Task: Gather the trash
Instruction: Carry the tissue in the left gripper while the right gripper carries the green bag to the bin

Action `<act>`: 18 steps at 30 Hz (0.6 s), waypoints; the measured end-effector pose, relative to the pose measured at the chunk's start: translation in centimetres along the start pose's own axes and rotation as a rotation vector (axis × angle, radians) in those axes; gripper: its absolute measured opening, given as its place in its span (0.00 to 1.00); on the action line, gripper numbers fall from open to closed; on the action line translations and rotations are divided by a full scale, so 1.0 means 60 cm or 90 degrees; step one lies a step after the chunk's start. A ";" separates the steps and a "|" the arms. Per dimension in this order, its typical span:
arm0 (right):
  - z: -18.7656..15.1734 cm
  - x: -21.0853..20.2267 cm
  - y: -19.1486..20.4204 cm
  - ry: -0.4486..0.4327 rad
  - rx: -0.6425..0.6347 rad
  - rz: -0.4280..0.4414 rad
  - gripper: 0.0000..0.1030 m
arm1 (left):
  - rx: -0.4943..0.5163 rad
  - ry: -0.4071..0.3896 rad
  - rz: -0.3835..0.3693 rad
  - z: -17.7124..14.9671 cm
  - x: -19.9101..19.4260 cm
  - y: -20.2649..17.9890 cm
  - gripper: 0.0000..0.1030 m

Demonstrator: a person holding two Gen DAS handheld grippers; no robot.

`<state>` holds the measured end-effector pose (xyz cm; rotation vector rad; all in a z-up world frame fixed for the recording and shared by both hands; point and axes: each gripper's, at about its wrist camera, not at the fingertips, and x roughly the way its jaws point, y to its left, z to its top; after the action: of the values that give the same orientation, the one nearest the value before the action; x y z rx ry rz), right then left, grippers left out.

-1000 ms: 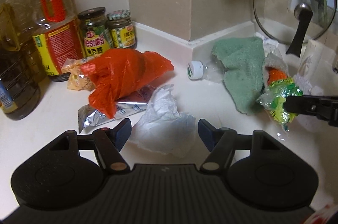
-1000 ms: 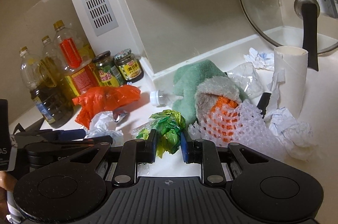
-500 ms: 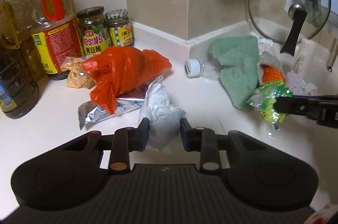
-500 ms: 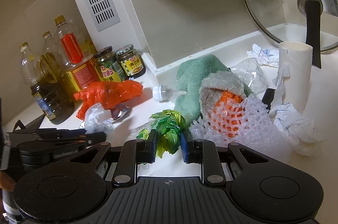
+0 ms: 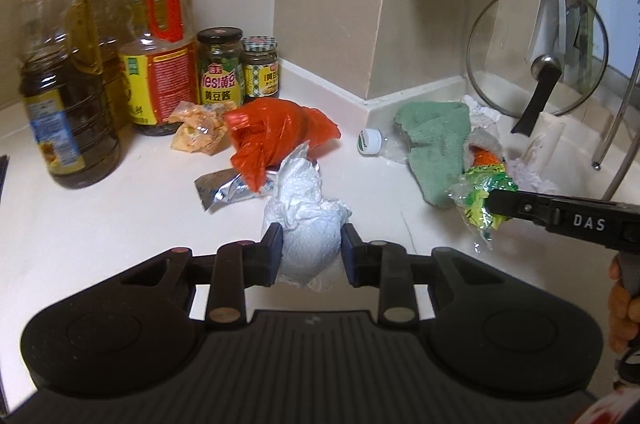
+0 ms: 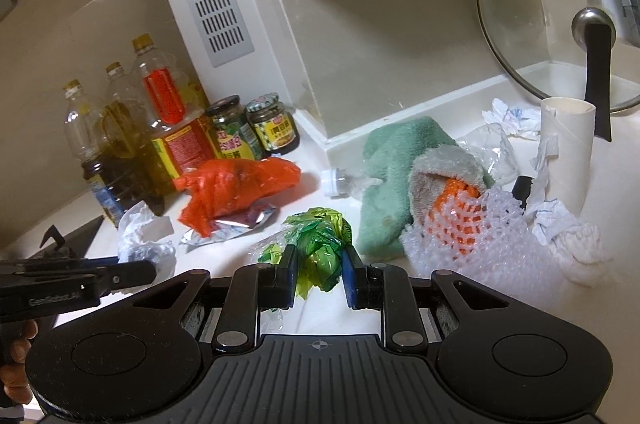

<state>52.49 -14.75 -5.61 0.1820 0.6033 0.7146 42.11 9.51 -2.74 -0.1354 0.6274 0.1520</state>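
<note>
Now left fingers (image 5: 276, 248) pinch the crumpled tissue (image 5: 308, 224); right fingers (image 6: 352, 272) pinch the green wrapper (image 6: 320, 244).

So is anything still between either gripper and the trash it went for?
No. The left gripper is shut on the crumpled white tissue, and the right gripper on the green plastic wrapper. No bin is visible.

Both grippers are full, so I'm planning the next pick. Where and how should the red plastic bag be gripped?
Grip the red plastic bag at its bunched, twisted lower end, coming from above and the front. That tail is narrow enough for the jaws and lies towards the open counter; the jars stand close behind its bulkier end. It overlaps the foil wrapper, so lift straight up.
</note>
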 end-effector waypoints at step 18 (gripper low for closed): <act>-0.097 -0.127 0.083 0.034 0.006 0.030 0.23 | -0.022 0.020 -0.052 -0.101 -0.146 0.013 0.27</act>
<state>41.81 -16.34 -5.08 0.1868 0.6549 0.7639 31.51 8.34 -2.49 -0.1970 0.6489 0.0819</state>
